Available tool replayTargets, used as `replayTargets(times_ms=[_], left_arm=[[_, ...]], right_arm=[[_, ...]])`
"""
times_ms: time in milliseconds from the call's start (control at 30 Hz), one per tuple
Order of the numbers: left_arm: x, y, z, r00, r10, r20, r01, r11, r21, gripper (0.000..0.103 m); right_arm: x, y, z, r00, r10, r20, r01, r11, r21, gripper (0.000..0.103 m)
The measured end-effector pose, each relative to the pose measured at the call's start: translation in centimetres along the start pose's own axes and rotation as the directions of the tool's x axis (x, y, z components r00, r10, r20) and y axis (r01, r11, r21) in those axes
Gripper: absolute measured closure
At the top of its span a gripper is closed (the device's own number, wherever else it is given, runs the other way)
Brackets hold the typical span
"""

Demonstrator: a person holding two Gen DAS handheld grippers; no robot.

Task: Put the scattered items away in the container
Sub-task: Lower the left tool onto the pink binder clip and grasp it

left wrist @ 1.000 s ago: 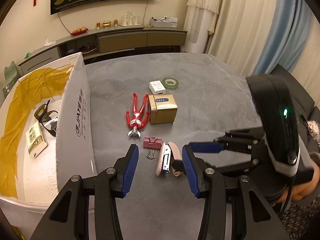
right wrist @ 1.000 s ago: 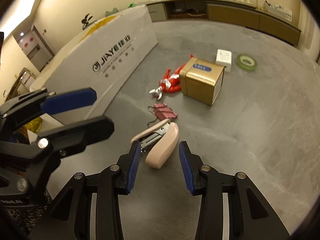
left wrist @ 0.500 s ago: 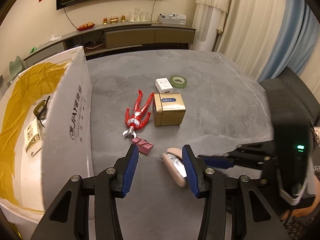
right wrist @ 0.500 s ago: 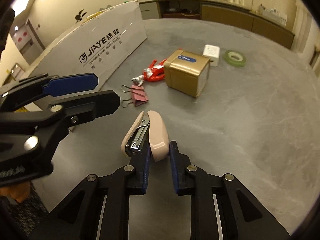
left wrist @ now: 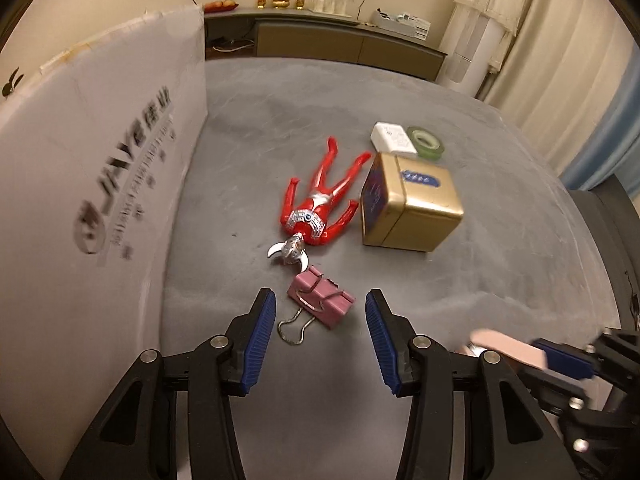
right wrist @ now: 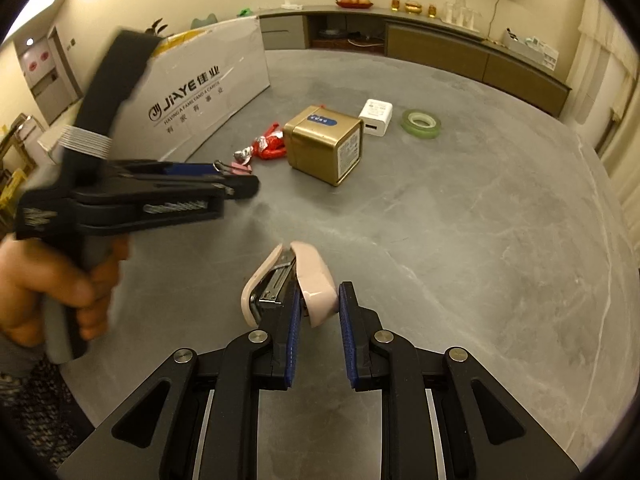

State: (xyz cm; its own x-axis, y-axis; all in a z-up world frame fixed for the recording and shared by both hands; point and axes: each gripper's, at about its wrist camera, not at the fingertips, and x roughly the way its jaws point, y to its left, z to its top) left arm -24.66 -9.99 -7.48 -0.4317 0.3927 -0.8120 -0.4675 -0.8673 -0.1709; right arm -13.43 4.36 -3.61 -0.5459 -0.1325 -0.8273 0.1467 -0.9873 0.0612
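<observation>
A: How many loose things lie on the grey worktop [left wrist: 500,240]?

B: Five. One red toy figure [left wrist: 320,204], one gold tin [left wrist: 412,208], one white charger [left wrist: 392,140], one green tape roll [left wrist: 426,143] and one pink binder clip [left wrist: 322,300]. A sixth item, the pink stapler [right wrist: 296,284], is off the surface, held in the right gripper [right wrist: 318,340].

A: How do they sit against each other?

B: The figure lies flat on its back, one arm just beside the tin. The charger and the tape roll lie side by side beyond the tin, near it. The clip is close to the figure's silver head; whether they touch I cannot tell.

A: And the two grippers?

B: The left gripper [left wrist: 320,336] hovers low over the clip, its two blue fingers [left wrist: 260,340] spread wide, one to each side of the clip and touching nothing. The right one's fingers [right wrist: 349,340] are narrow, pinched on the rear of the stapler, which points forward with its mouth ajar.

A: Can each be seen from the other's camera?

B: Yes. In the right wrist view the left gripper shows side-on, gripped by a hand [right wrist: 60,292]. In the left wrist view the stapler's end pokes in, blurred, at lower right.

A: The container?

B: One white cardboard box [left wrist: 100,184] with printed lettering stands at the left of the worktop, its wall just beside the figure and clip. Its inside is hidden from both views.
</observation>
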Motion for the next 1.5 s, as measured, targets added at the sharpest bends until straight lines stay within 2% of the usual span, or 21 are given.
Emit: replayTargets(times_ms=[67, 133, 267, 500, 667, 733, 833, 900, 933, 967, 1033, 1067, 1167, 1200, 1233, 1267, 1400, 1500], left_arm=[[0.0, -0.4, 0.2, 1.000, 0.000, 0.007, 0.000, 1.000, 0.025, 0.057], [-0.4, -0.8, 0.2, 1.000, -0.016, 0.007, 0.016, 0.999, 0.050, 0.073], [-1.1, -1.8, -0.1, 0.999, -0.036, 0.010, 0.035, 0.995, 0.089, 0.085], [-2.7, -2.7, -0.1, 0.998, -0.061, 0.034, 0.056, 0.989, 0.137, 0.091], [-2.4, -2.3, -0.2, 0.997, -0.059, 0.042, 0.053, 0.990, 0.128, 0.091], [-2.3, -2.3, 0.1, 0.997, -0.062, 0.052, 0.055, 0.991, 0.120, 0.094], [-2.0, -2.4, 0.3, 0.997, -0.047, 0.059, 0.039, 0.991, 0.130, 0.094], [-1.9, -2.5, 0.3, 0.996, -0.028, 0.080, 0.017, 0.991, 0.133, 0.090], [-1.8, -2.5, 0.4, 0.996, -0.032, 0.085, 0.020, 0.990, 0.139, 0.076], [-1.8, -2.6, 0.5, 0.996, -0.035, 0.085, 0.022, 0.989, 0.144, 0.057], [-1.7, -2.6, 0.5, 0.995, -0.037, 0.095, 0.022, 0.987, 0.157, 0.042], [-1.6, -2.7, 0.5, 0.994, -0.040, 0.100, 0.022, 0.985, 0.170, 0.040], [-0.9, -3.4, 0.3, 0.997, -0.044, 0.071, 0.027, 0.975, 0.220, 0.042], [-0.6, -3.5, 0.1, 0.997, -0.057, 0.047, 0.045, 0.973, 0.227, 0.049], [-0.5, -3.8, -0.1, 0.998, -0.059, 0.028, 0.051, 0.972, 0.228, 0.068], [-0.4, -3.9, -0.2, 0.999, -0.049, 0.012, 0.045, 0.974, 0.220, 0.073], [-0.6, -3.6, -1.2, 0.991, -0.115, -0.076, 0.124, 0.984, 0.128, 0.071], [-1.7, -4.1, -1.8, 0.986, -0.143, -0.086, 0.157, 0.971, 0.178, 0.070]], right_arm=[[-0.3, -0.2, 0.0, 1.000, 0.007, 0.004, -0.007, 1.000, 0.004, 0.083], [-0.5, -0.3, -0.1, 1.000, 0.012, 0.006, -0.012, 1.000, 0.007, 0.083], [-0.8, -0.3, -0.2, 1.000, 0.028, 0.009, -0.028, 1.000, 0.013, 0.083], [-1.0, 0.0, -0.1, 0.999, 0.042, 0.020, -0.042, 0.999, 0.019, 0.083], [-0.9, 0.2, -0.1, 0.999, 0.049, 0.011, -0.050, 0.998, 0.024, 0.084], [-1.2, 0.3, -0.1, 0.998, 0.055, 0.012, -0.056, 0.998, 0.024, 0.083], [-1.8, 0.3, -0.2, 0.997, 0.068, 0.024, -0.069, 0.997, 0.023, 0.084], [-1.9, 0.3, -0.3, 0.997, 0.073, 0.026, -0.073, 0.997, 0.025, 0.084], [-1.9, 0.3, -0.3, 0.997, 0.074, 0.025, -0.075, 0.997, 0.027, 0.083], [-1.7, 0.3, -0.3, 0.997, 0.072, 0.023, -0.073, 0.997, 0.028, 0.083], [-1.4, 0.4, -0.3, 0.998, 0.065, 0.015, -0.065, 0.998, 0.025, 0.083], [-1.2, 0.5, -0.4, 0.998, 0.062, 0.010, -0.062, 0.998, 0.023, 0.083], [-0.7, 0.7, -0.4, 0.998, 0.055, 0.001, -0.055, 0.998, 0.016, 0.083], [-0.6, 0.7, -0.4, 0.999, 0.053, -0.001, -0.053, 0.999, 0.015, 0.083], [-0.4, 0.7, -0.4, 0.999, 0.050, -0.003, -0.050, 0.999, 0.014, 0.083], [-0.4, 0.7, -0.4, 0.999, 0.048, -0.004, -0.048, 0.999, 0.015, 0.083], [-0.4, 0.3, -0.3, 0.999, 0.038, 0.000, -0.038, 0.999, 0.023, 0.083], [-0.7, 0.0, -0.3, 0.999, 0.034, 0.006, -0.034, 0.999, 0.029, 0.083]])
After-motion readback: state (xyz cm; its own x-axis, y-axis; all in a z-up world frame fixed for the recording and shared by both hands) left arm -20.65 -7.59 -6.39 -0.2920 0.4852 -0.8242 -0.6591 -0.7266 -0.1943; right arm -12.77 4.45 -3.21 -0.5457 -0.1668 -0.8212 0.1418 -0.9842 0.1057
